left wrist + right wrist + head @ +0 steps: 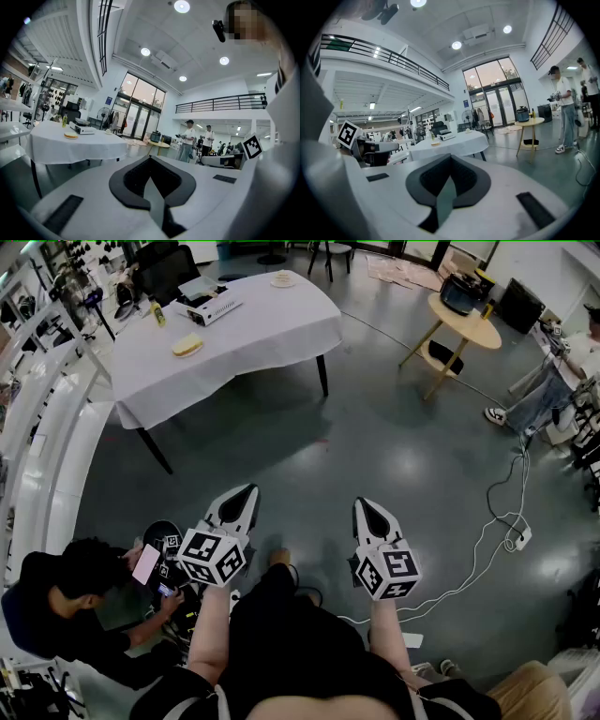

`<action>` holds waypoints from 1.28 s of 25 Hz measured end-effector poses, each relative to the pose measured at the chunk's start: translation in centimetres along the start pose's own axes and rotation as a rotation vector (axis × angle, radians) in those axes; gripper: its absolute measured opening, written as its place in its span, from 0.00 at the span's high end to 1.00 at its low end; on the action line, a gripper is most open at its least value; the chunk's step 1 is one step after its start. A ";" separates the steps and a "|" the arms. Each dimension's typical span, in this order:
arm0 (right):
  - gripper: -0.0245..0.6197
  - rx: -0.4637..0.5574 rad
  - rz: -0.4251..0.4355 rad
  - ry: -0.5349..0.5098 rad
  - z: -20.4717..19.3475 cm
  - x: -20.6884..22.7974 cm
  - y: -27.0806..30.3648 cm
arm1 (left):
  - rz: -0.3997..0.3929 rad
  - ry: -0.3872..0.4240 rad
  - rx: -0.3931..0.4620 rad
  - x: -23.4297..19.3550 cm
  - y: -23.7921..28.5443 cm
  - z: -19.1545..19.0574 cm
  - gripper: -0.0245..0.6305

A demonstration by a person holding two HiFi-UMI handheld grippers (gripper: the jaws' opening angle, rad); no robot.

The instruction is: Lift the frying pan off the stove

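Head view: left gripper (pixel 242 499) and right gripper (pixel 369 514) held low over grey floor, well apart from white table (pixel 253 343). No pan, no stove seen.
Left gripper view: jaws pressed together, nothing between.
Right gripper view: same, closed and empty.
Guess: task not started. Next: find stove, walk up, open jaws for pan.

Floor (pixel 375 446): grey, glossy, with pale light reflections at centre and right. Table (pixel 244 334) under white cloth at upper left, dark legs. Small round wooden table (pixel 473 329) on splayed legs at upper right. White shelving (pixel 37 427) curves along left edge. Left gripper view: white walls, tall glass doors (pixel 140 112) at centre with daylight behind, black balcony railing (pixel 220 101) at right, round ceiling lights (pixel 182 6) lit along top.
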State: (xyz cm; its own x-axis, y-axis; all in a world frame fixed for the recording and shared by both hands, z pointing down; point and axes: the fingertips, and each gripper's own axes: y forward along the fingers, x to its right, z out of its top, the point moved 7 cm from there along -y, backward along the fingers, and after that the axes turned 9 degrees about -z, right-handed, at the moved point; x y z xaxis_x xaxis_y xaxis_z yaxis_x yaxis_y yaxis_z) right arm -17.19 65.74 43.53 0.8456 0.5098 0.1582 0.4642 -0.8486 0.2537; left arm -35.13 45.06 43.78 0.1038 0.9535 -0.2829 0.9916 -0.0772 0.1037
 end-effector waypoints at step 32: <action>0.96 -0.003 0.059 0.016 -0.7 0.5 -1.3 | -0.007 -0.085 0.072 2.1 0.7 -1.2 0.35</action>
State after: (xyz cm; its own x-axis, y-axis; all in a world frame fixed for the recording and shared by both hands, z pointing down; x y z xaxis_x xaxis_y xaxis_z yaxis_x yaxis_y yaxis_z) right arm -17.57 67.19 43.95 0.8671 0.4610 0.1886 0.4125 -0.8769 0.2466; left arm -34.33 47.41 44.42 0.0996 0.9263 -0.3634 0.9950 -0.0939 0.0332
